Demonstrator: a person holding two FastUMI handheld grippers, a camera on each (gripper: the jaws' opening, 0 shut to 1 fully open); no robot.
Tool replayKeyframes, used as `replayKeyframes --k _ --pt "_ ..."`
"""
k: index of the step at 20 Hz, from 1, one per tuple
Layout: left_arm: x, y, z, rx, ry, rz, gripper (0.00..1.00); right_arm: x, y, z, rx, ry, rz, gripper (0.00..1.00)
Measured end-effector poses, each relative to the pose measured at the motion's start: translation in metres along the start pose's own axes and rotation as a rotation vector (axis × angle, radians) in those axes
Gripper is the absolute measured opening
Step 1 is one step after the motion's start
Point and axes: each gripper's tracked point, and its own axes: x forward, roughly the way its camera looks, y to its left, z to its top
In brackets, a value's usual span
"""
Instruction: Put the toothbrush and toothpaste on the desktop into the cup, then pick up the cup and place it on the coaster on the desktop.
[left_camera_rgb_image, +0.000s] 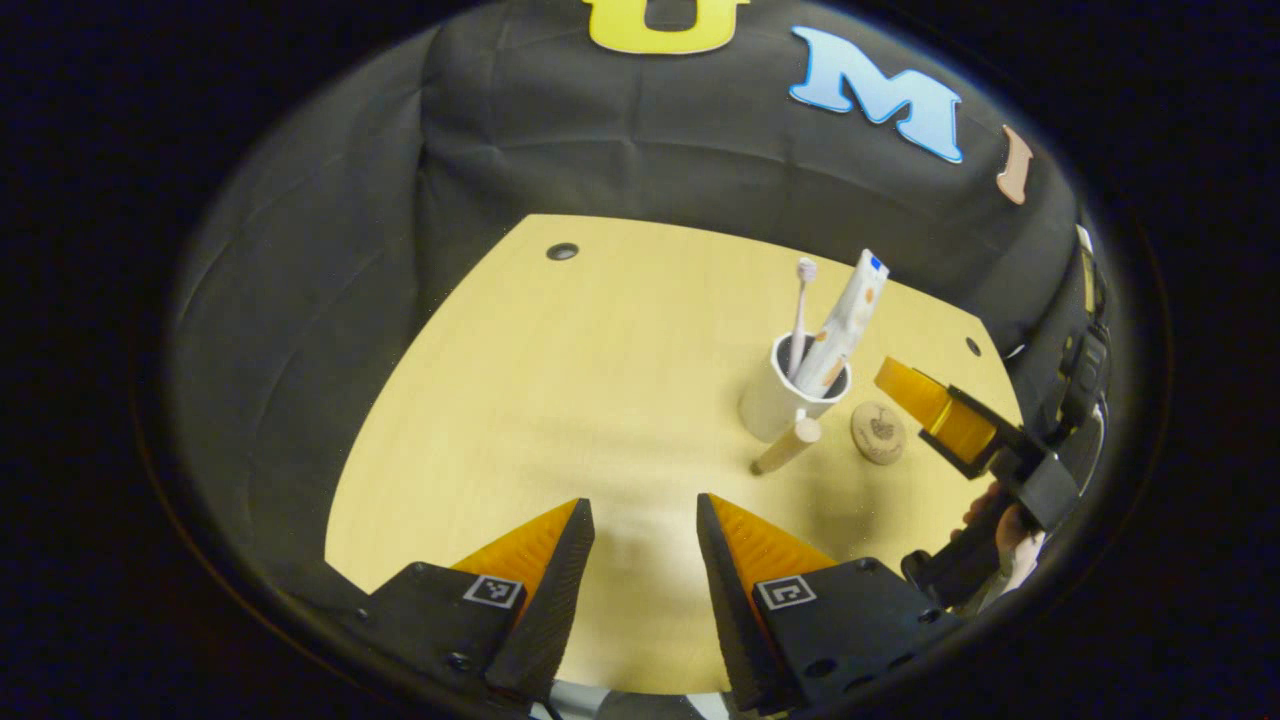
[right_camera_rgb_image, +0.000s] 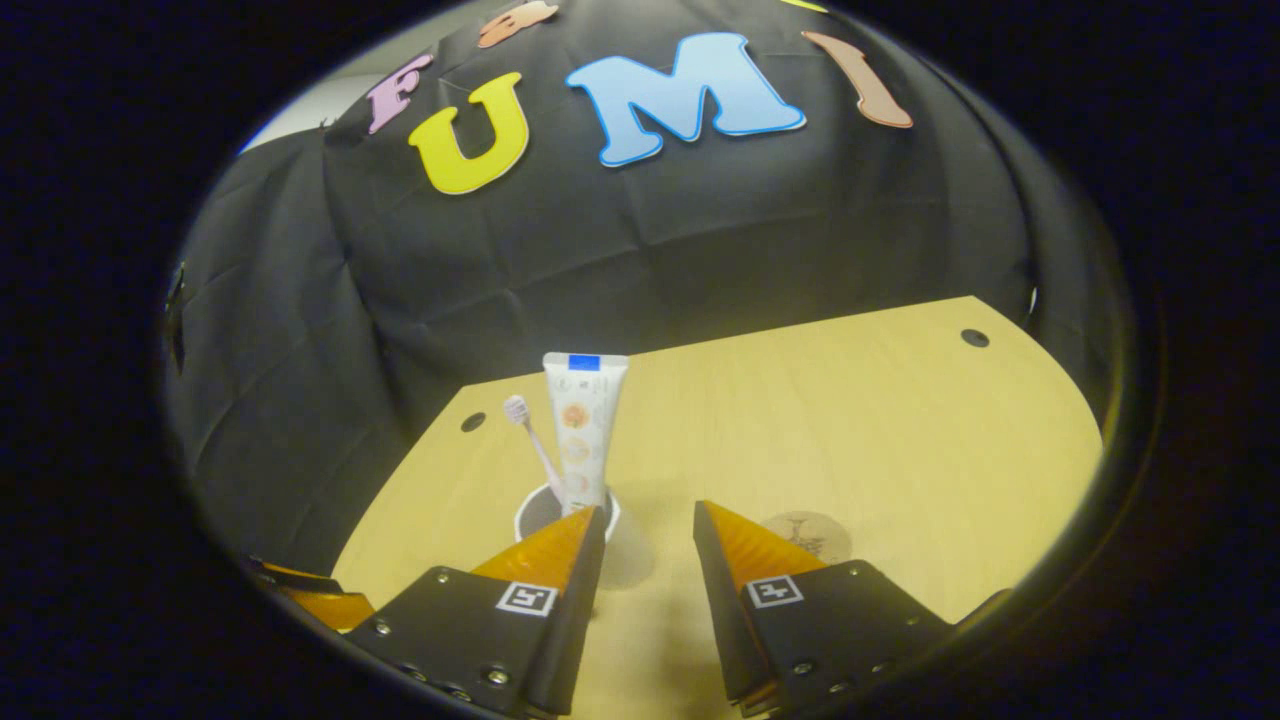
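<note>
A white cup (left_camera_rgb_image: 772, 405) stands upright on the wooden desktop (left_camera_rgb_image: 560, 400), with a toothbrush (left_camera_rgb_image: 800, 305) and a toothpaste tube (left_camera_rgb_image: 852, 315) leaning inside it. A wooden handle (left_camera_rgb_image: 788, 446) sticks out from the cup's base. The round coaster (left_camera_rgb_image: 878, 432) lies flat just right of the cup, apart from it. My left gripper (left_camera_rgb_image: 645, 512) hovers open over the near desktop, holding nothing. My right gripper (left_camera_rgb_image: 930, 405) hangs beside the coaster. In the right gripper view the right gripper (right_camera_rgb_image: 648, 512) is open, with the cup (right_camera_rgb_image: 540, 512), toothbrush (right_camera_rgb_image: 530, 440) and toothpaste tube (right_camera_rgb_image: 583, 425) just beyond its left finger and the coaster (right_camera_rgb_image: 812, 532) beyond its right finger.
A hand (left_camera_rgb_image: 1012, 535) holds the right gripper at the desktop's right edge. Small dark holes (left_camera_rgb_image: 562, 251) mark the desktop's far corners. Black cloth walls close in the desk on three sides. Part of the left gripper (right_camera_rgb_image: 310, 598) shows low at the left of the right gripper view.
</note>
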Motion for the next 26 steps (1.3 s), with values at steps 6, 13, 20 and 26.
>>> replayKeyframes --k 6,13,20,26 --pt "0.029 -0.064 0.007 0.035 0.072 -0.148 0.76 -0.031 -0.066 -0.004 0.049 0.021 -0.105 0.54" --pt "0.075 -0.096 0.019 0.154 0.199 -0.17 0.72 -0.055 -0.12 -0.009 0.136 0.014 -0.207 0.54" --pt "0.117 -0.109 0.018 0.261 0.297 -0.125 0.76 -0.075 -0.153 -0.021 0.188 0.027 -0.267 0.54" --pt "0.139 -0.109 0.012 0.291 0.35 -0.1 0.75 -0.086 -0.173 -0.029 0.224 0.045 -0.3 0.54"
